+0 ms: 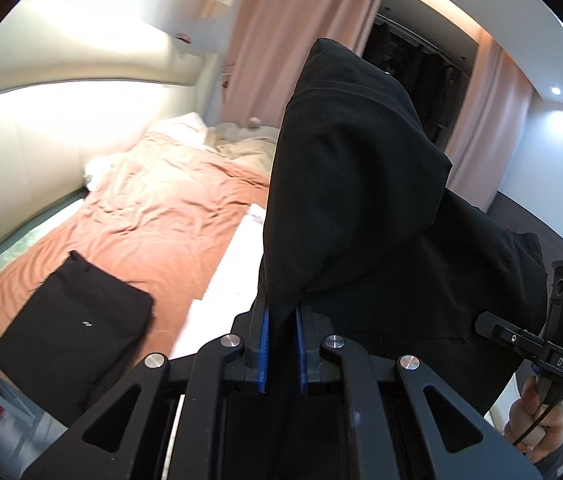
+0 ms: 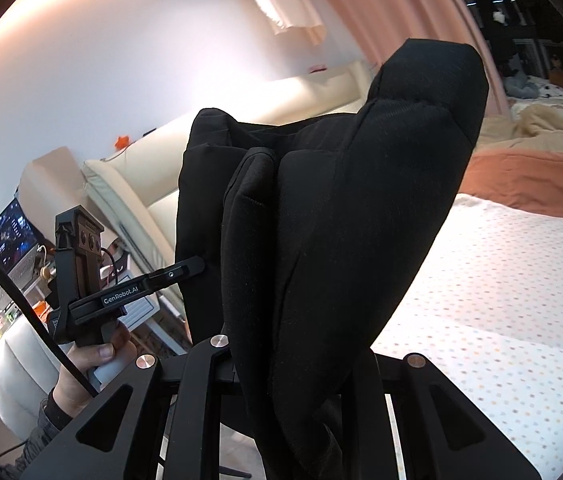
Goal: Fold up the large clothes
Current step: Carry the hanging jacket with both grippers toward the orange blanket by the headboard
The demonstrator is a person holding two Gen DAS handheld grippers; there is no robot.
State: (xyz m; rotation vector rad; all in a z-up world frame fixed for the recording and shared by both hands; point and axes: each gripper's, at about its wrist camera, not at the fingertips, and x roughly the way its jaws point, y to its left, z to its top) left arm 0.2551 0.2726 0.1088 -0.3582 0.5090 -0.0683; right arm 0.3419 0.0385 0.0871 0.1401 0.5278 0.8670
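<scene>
Both jaws are clamped on the same black garment (image 1: 361, 200). Left gripper (image 1: 282, 344): blue pads (image 1: 264, 348) nearly together, thin fold of cloth pinched between them. Right gripper (image 2: 297, 360): fingertips buried under the fabric, closed on a thick bunch of it. Garment is heavy, matte, plain black, several layers with stitched seams, bulging up and forward over each gripper, hanging in the air between them above the bed (image 2: 501, 280). Grippers sit side by side, each tipped slightly downward. Person's left hand (image 2: 93, 364) grips its handle, right hand (image 1: 541, 420) grips the other. Second folded black garment (image 1: 73, 332) lies on the orange sheet (image 1: 169, 216).
</scene>
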